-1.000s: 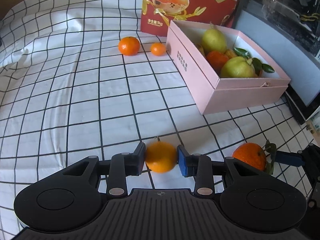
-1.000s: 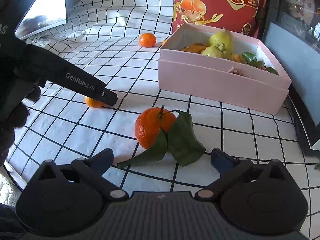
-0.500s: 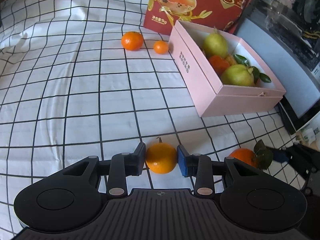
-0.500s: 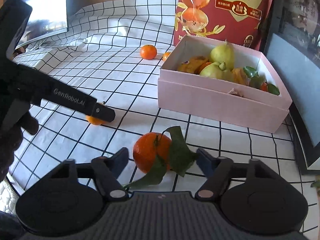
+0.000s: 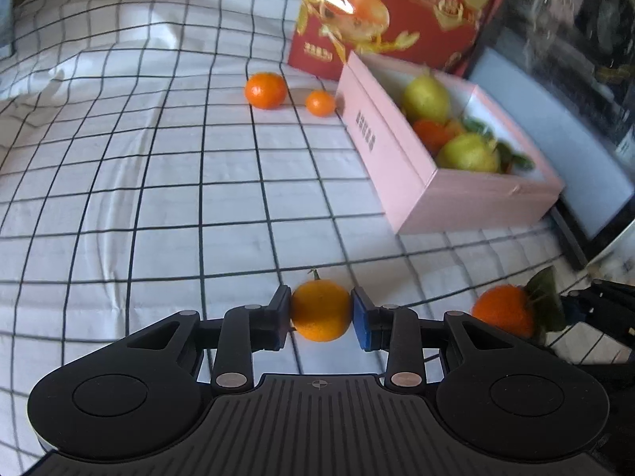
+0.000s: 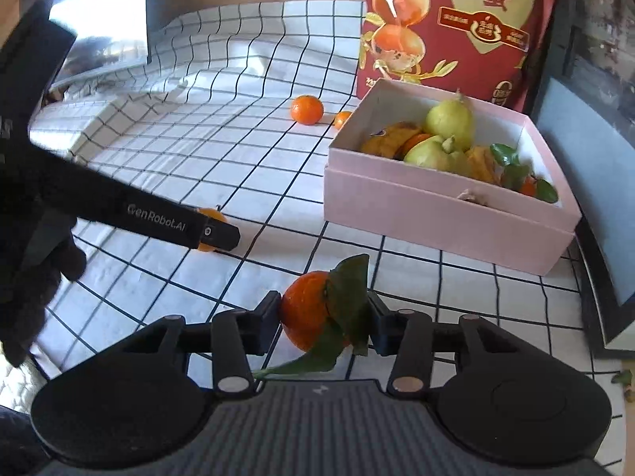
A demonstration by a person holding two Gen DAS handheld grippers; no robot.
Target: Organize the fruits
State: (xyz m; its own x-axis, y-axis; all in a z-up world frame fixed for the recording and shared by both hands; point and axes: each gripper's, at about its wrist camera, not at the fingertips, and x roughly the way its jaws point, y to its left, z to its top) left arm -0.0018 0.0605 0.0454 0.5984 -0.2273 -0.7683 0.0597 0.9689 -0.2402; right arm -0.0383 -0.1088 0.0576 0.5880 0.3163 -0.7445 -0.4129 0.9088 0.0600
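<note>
My left gripper (image 5: 320,315) is shut on a small orange (image 5: 321,310) just above the checked cloth. My right gripper (image 6: 323,313) is shut on a leafy tangerine (image 6: 307,309), which also shows in the left wrist view (image 5: 504,309). The left gripper and its orange show in the right wrist view (image 6: 206,234). The open pink box (image 5: 397,166) (image 6: 436,214) holds pears, oranges and leaves. Two loose tangerines, one larger (image 5: 265,90) (image 6: 306,109) and one smaller (image 5: 320,102) (image 6: 342,118), lie on the cloth by the box's far corner.
A tall red printed bag (image 5: 397,12) (image 6: 456,27) stands behind the box. A dark framed panel (image 5: 555,139) borders the cloth on the right. The checked cloth (image 5: 139,178) rises in folds at the far left. A silver object (image 6: 103,43) sits at the back left.
My right gripper has closed on the leafy tangerine and lifted it. My left gripper kept its hold on the small orange while both views shifted slightly.
</note>
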